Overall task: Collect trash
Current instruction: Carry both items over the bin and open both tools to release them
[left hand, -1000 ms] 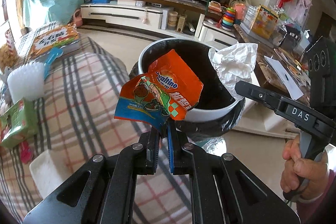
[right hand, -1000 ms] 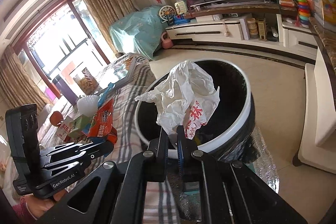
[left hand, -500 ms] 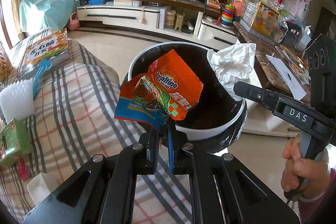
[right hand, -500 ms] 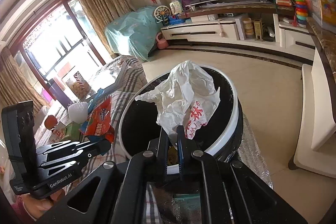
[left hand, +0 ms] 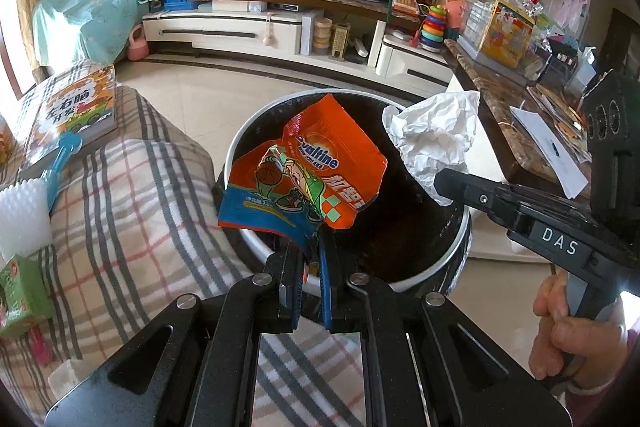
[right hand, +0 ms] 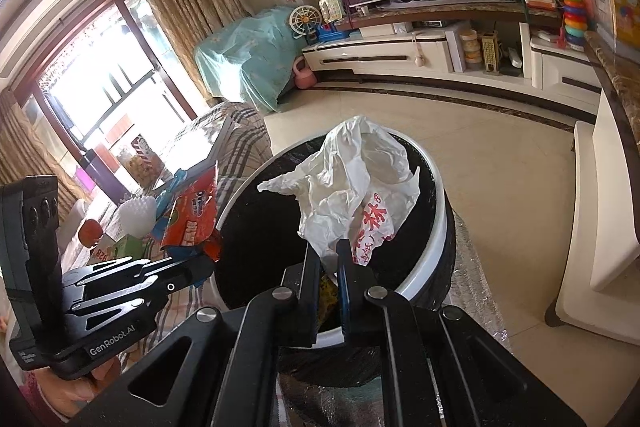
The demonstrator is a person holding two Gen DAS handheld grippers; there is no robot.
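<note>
Right — your left gripper (left hand: 312,247) pinches the orange snack wrapper (left hand: 304,171) by a corner, right gripper (right hand: 329,259) clamps the crumpled white bag (right hand: 352,195); both hang over the bin (right hand: 434,227) mouth — so a release should drop them inside.

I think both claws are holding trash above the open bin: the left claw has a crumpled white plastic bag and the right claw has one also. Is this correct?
Not quite. The left claw grips an orange snack wrapper, not a white bag, as the left wrist view shows. The right claw does hold the crumpled white plastic bag, and both hang above the open bin.
</note>
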